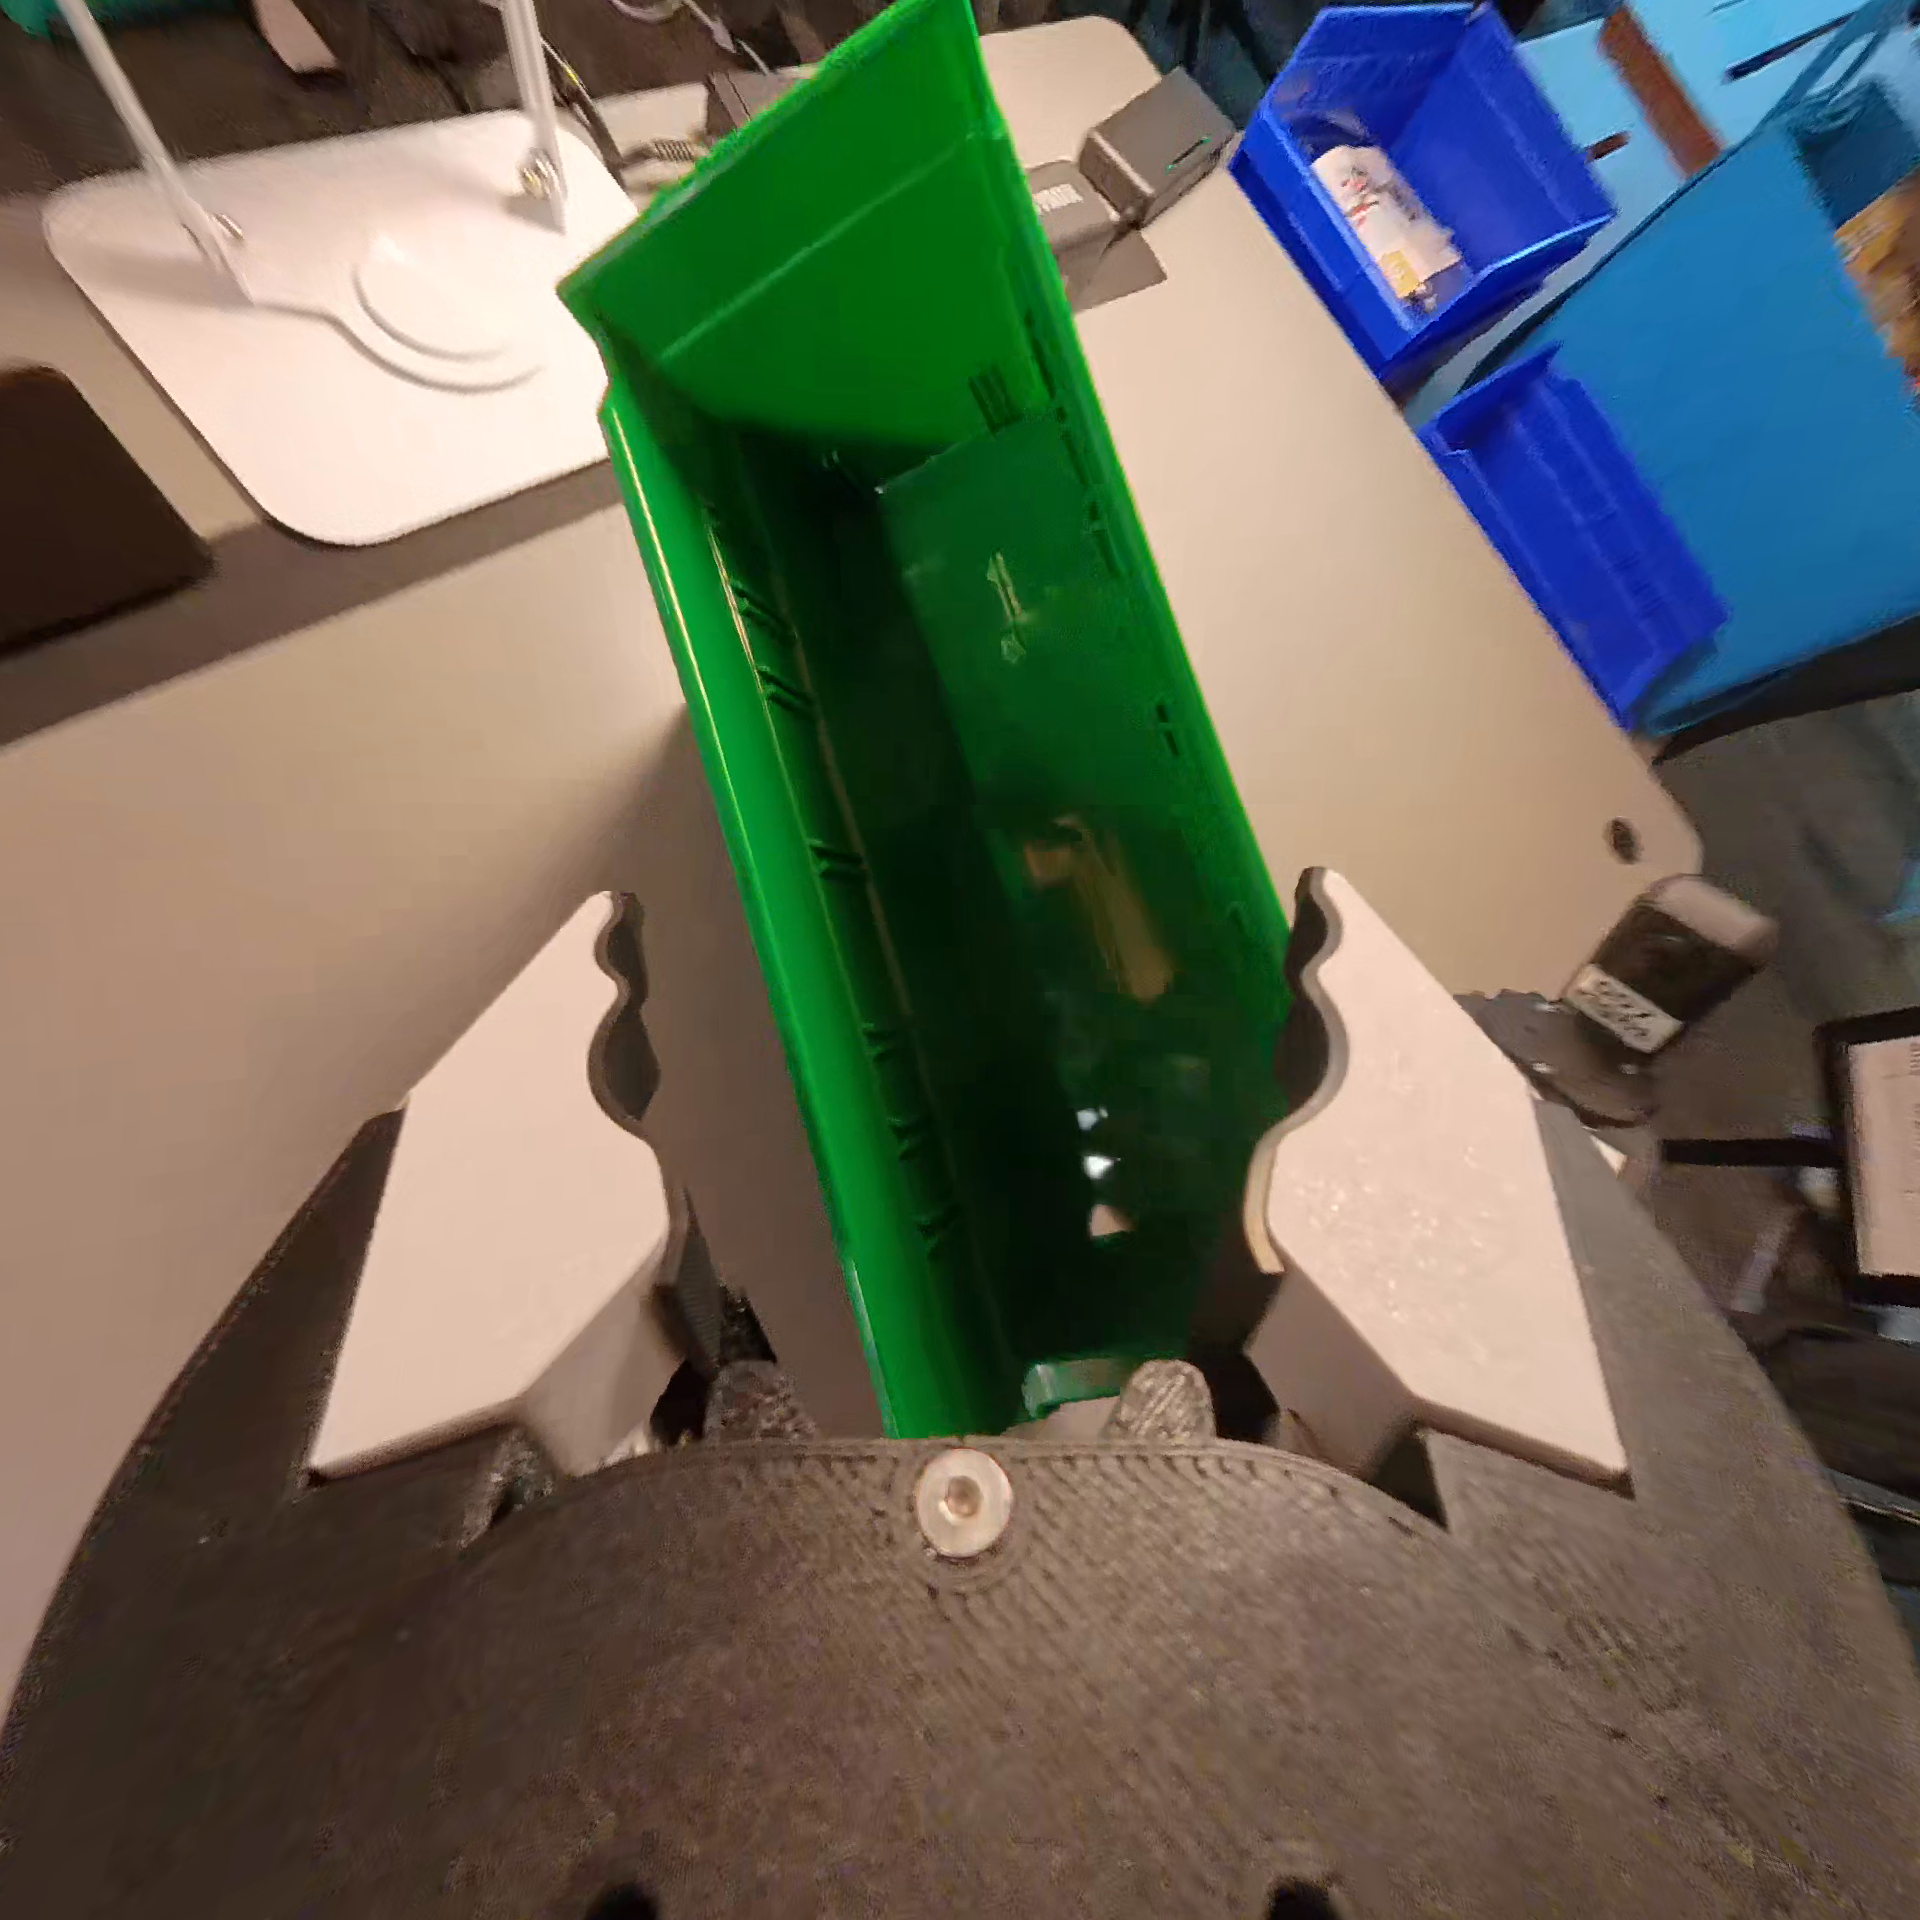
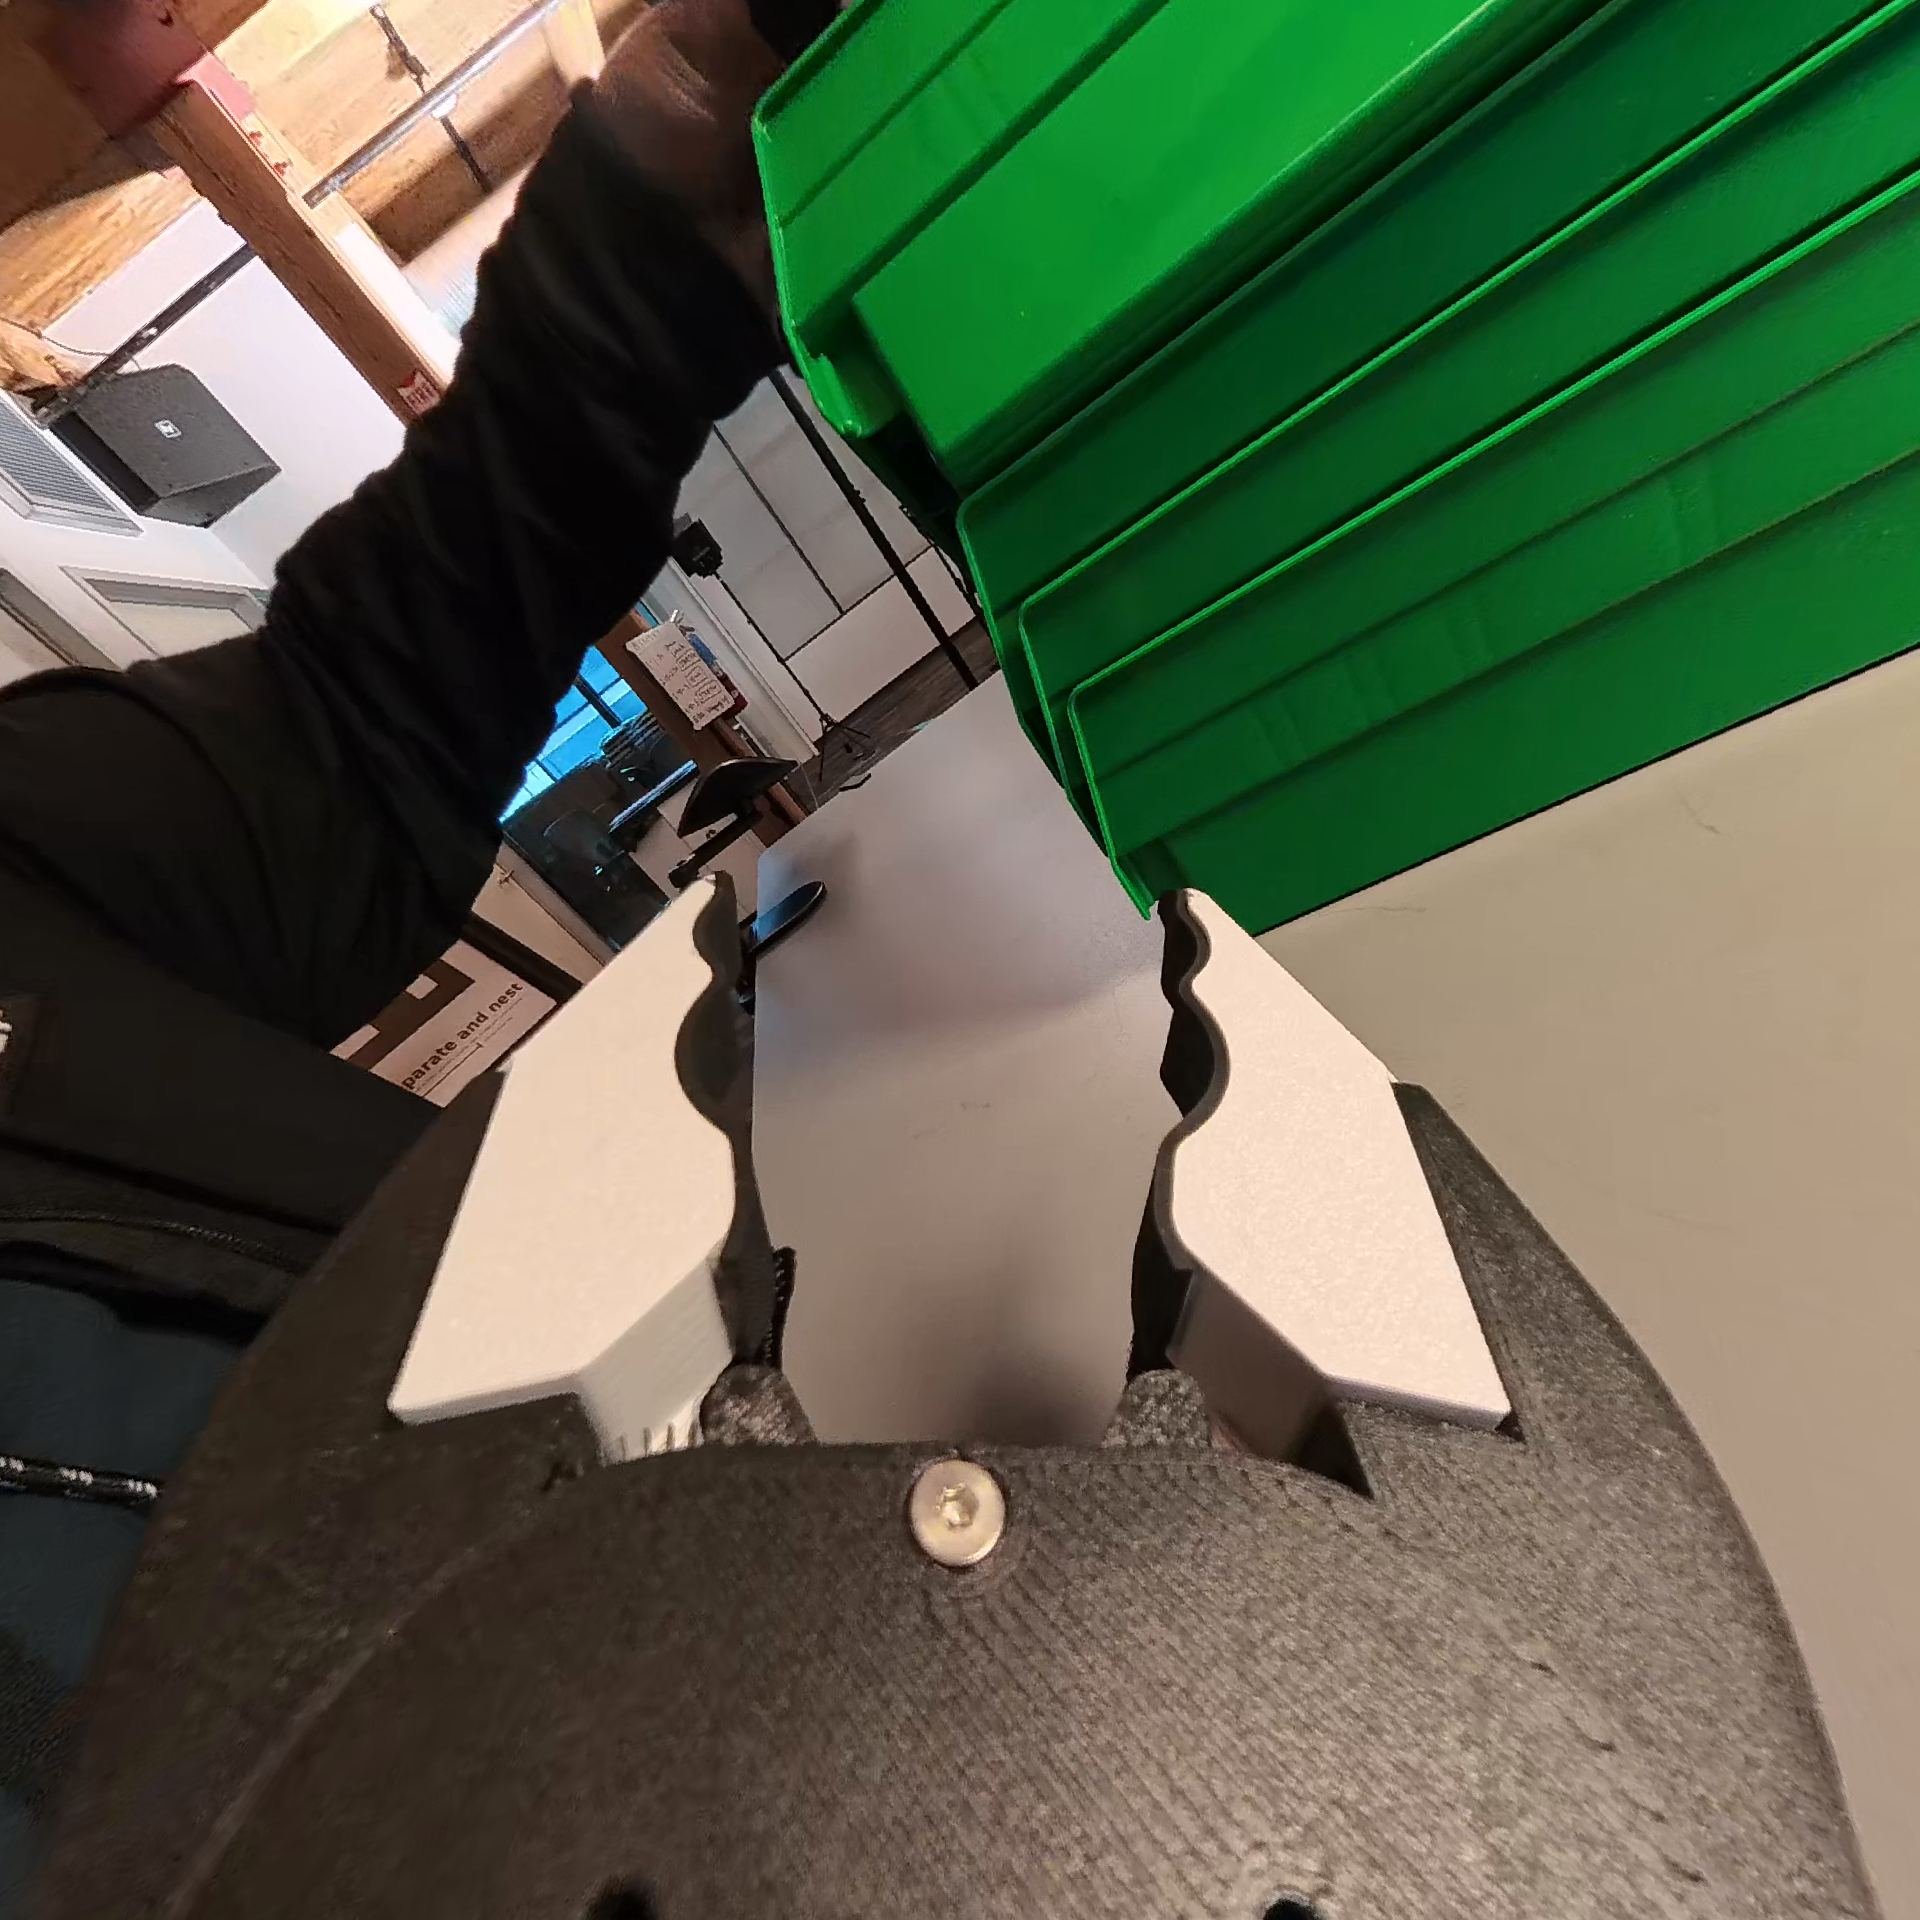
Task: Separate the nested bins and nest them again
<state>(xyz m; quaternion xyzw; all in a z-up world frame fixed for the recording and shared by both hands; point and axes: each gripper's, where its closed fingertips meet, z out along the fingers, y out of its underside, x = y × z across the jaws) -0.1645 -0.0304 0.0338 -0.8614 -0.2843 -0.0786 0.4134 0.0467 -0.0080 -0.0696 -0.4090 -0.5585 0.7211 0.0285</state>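
**Left gripper spread wide around the top green bin; right gripper empty at the foot of the stack**

The left gripper [image 1: 961, 997] stands wide open around a narrow green bin [image 1: 935, 727]. Its right finger [image 1: 1382, 1039] lies against or just beside the bin's right wall, while a clear strip of table [image 1: 312, 831] shows between the left finger [image 1: 540, 1039] and the bin's left wall, so nothing is clamped. This bin appears to sit on top of the stack, though the left wrist view does not show how deep it sits.

From the right wrist view, the stack of green bins [image 2: 1455, 520] rests on the table with at least 4 rims stepped one above another. The right gripper [image 2: 951, 997] is open and holds nothing; one fingertip [image 2: 1195, 935] sits just beside the lowest bin's corner. A person's dark sleeve [image 2: 468, 520] reaches up to the stack's top.

The step in hand looks like taking or letting go of the top bin. To do it well, I would centre the left gripper so both fingers meet the walls together, then close firmly before lifting straight along the stack's axis. The right gripper should brace the lower bins, since nested bins tend to stick and drag the next one up.
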